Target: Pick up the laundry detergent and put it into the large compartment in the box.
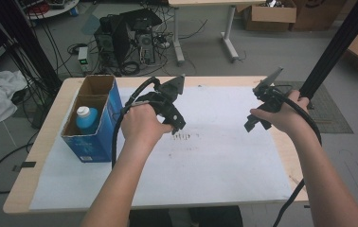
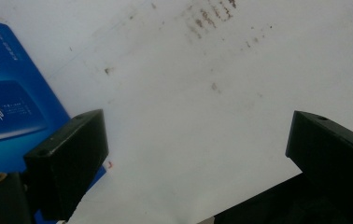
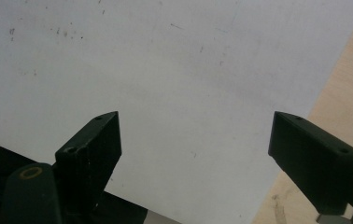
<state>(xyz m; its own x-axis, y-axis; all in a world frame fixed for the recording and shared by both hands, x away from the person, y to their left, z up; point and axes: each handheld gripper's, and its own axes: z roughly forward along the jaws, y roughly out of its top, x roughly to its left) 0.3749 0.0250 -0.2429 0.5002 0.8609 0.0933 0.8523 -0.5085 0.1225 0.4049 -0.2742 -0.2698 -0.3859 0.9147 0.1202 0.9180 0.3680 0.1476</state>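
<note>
Both grippers hang over the white sheet (image 1: pixel 205 156) on the table (image 1: pixel 44 142), left gripper (image 2: pixel 195 140) and right gripper (image 3: pixel 195 140) fingers spread wide, holding nothing. Looks like a ready pose. The blue bottle (image 1: pixel 86 119) sits upright in the blue box (image 1: pixel 102 127) at the left, probably the target.

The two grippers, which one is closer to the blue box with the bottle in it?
The left gripper is closer: it hovers just right of the blue box holding the bottle. The right gripper is across the white sheet, near the table's far side.
</note>
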